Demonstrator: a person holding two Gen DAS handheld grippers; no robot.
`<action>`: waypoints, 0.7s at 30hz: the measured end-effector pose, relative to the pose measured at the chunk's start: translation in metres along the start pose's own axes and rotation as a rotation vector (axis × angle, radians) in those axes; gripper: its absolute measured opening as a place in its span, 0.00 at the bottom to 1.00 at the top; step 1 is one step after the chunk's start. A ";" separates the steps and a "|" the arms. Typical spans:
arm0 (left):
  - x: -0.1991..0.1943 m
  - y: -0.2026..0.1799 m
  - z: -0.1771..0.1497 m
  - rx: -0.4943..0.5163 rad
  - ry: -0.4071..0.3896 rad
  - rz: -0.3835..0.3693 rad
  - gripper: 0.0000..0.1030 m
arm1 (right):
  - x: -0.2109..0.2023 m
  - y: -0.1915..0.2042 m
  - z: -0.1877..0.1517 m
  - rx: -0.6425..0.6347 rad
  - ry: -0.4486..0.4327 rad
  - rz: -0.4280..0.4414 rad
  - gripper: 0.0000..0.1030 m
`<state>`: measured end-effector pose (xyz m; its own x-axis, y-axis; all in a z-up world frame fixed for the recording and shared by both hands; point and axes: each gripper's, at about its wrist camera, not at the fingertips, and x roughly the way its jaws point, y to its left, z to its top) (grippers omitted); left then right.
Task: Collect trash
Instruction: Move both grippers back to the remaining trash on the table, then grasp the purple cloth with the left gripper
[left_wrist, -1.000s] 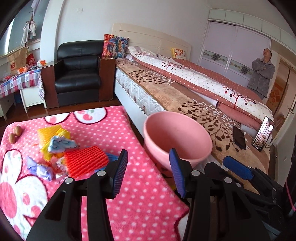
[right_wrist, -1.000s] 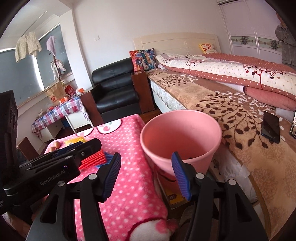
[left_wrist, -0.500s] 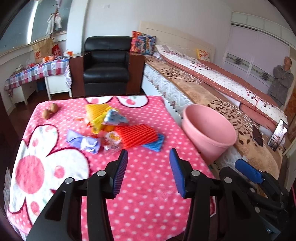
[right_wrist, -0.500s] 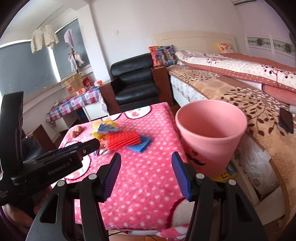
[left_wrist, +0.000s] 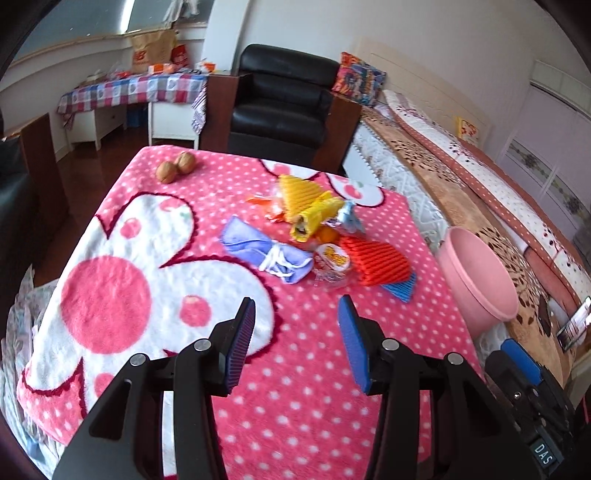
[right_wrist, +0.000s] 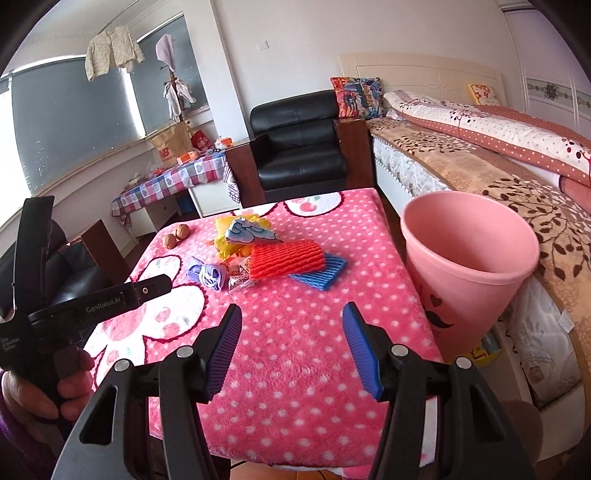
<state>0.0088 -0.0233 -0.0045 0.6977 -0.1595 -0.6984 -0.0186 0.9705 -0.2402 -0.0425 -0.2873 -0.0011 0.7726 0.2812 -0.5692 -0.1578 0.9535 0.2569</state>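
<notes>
Hovering over the near part of the table (left_wrist: 303, 413), the left gripper (left_wrist: 295, 339) has its jaws wide apart w/ nothing between them; only pink dotted cloth shows in the gap. Right gripper (right_wrist: 291, 347) is likewise spread wide and empty, also above the near table edge.

Trash sits in a loose pile mid-table, well ahead of both grippers: yellow wrapper (left_wrist: 306, 203), red ribbed pad (left_wrist: 376, 258) lying partly over a blue pad (left_wrist: 400, 288), a lilac cloth (left_wrist: 266, 251) tied w/ white string on the pile's left side, and a clear round-label packet (left_wrist: 330, 260) between cloth and red pad. Two walnuts (left_wrist: 175, 168) lie apart near the far left corner.

Pink bin (right_wrist: 469, 266) stands upright just off the table's right side, between table and bed (right_wrist: 480, 162).
</notes>
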 end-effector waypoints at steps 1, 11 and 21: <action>0.002 0.004 0.002 -0.016 0.004 0.005 0.46 | 0.003 0.001 0.001 -0.001 -0.001 0.005 0.55; 0.036 0.019 0.027 -0.190 0.090 0.014 0.46 | 0.026 -0.005 0.016 -0.044 -0.021 0.032 0.55; 0.089 0.023 0.046 -0.381 0.189 0.081 0.46 | 0.038 -0.015 0.025 -0.055 -0.022 0.046 0.55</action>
<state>0.1032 -0.0065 -0.0414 0.5404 -0.1498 -0.8279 -0.3561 0.8508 -0.3864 0.0047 -0.2933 -0.0066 0.7770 0.3228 -0.5404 -0.2265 0.9444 0.2384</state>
